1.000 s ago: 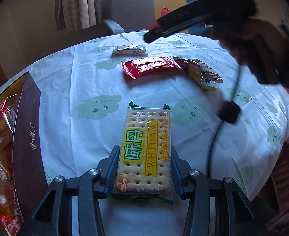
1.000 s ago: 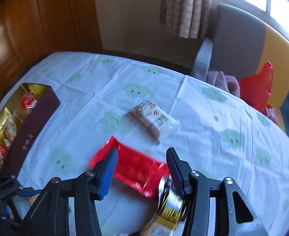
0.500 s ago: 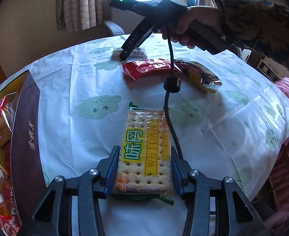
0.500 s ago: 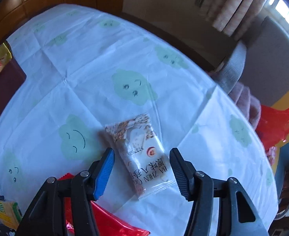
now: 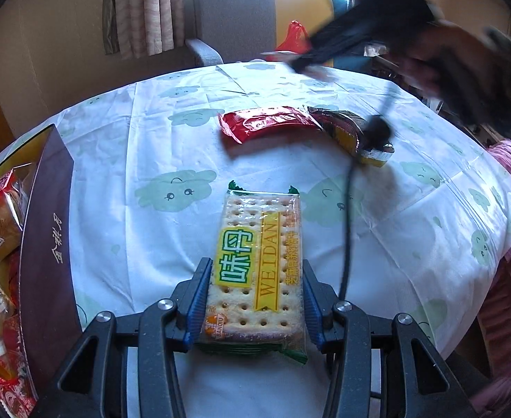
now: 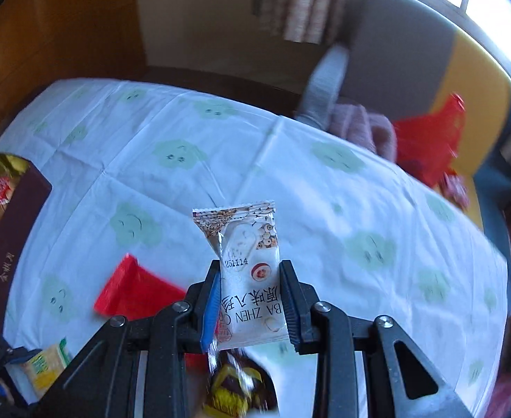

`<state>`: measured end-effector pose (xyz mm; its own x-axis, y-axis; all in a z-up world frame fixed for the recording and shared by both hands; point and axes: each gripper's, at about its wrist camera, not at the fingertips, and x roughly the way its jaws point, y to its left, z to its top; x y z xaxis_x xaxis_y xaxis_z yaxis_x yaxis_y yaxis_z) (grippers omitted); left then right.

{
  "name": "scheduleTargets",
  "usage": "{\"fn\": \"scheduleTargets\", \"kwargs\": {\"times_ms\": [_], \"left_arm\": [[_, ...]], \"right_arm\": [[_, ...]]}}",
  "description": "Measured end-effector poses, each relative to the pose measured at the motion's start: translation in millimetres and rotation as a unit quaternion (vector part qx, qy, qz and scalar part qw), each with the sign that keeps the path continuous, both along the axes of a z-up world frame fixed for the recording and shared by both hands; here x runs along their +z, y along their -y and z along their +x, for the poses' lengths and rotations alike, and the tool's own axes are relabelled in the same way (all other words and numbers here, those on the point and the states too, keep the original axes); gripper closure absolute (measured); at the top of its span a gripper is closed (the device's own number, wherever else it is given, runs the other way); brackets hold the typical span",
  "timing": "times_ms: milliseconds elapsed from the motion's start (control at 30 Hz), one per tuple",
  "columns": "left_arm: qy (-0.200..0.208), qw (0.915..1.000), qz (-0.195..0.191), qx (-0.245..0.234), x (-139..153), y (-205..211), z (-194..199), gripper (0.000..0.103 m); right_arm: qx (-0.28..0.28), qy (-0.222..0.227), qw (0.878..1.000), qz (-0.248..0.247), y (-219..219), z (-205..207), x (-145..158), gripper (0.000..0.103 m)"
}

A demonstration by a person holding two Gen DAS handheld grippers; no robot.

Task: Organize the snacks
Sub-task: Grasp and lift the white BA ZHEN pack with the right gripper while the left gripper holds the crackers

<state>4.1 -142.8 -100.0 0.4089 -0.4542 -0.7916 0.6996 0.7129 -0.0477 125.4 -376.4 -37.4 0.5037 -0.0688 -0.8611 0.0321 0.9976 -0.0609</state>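
My left gripper (image 5: 253, 287) is shut on a yellow-green cracker pack (image 5: 258, 261), which lies flat on the table. My right gripper (image 6: 250, 287) is shut on a white snack packet (image 6: 250, 271) and holds it in the air above the table. In the left wrist view the right gripper is a dark blur (image 5: 363, 31) over the far side. A red packet (image 5: 269, 123) and a brown-yellow packet (image 5: 354, 132) lie side by side on the cloth beyond the crackers. They also show under my right gripper: the red packet (image 6: 137, 289) and the brown-yellow packet (image 6: 238, 390).
A gold box (image 5: 48, 230) with a dark maroon wall holds several snacks at the table's left edge; it also shows in the right wrist view (image 6: 11, 223). A grey chair (image 5: 234, 21) and a red bag (image 5: 293, 36) stand behind the table. A black cable (image 5: 346, 226) hangs over the cloth.
My right gripper came down around the white packet, shut on it and lifted it off the cloth. The left gripper and cracker pack have not moved.
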Motion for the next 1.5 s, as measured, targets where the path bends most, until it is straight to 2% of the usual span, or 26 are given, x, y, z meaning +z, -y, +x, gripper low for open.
{"fn": "scheduleTargets", "kwargs": {"times_ms": [200, 333, 500, 567, 800, 1500], "left_arm": [[0.0, 1.0, -0.001, 0.003, -0.2, -0.7, 0.3, 0.055], [0.001, 1.0, 0.001, 0.008, -0.1, 1.1, -0.3, 0.055], [0.004, 0.9998, 0.005, 0.017, -0.3, 3.1, -1.2, 0.055], [0.004, 0.9997, 0.008, 0.021, -0.1, 4.0, -1.4, 0.055], [0.005, 0.9995, 0.012, 0.028, 0.1, 5.6, -1.3, 0.055], [0.009, 0.9991, 0.014, 0.039, 0.5, 6.0, -3.8, 0.055]], "right_arm": [[-0.09, 0.002, 0.995, 0.037, 34.2, -85.2, -0.2, 0.071], [-0.14, -0.012, 0.989, 0.052, 42.1, -142.0, -19.7, 0.071], [-0.176, -0.017, 0.981, 0.074, 32.8, -185.7, -44.6, 0.071], [-0.183, -0.014, 0.98, 0.076, 25.7, -193.7, -53.0, 0.07], [-0.192, 0.02, 0.981, 0.014, 1.7, -200.0, -59.5, 0.069], [-0.204, 0.068, 0.976, 0.011, -2.6, -211.7, -64.0, 0.067]]}}
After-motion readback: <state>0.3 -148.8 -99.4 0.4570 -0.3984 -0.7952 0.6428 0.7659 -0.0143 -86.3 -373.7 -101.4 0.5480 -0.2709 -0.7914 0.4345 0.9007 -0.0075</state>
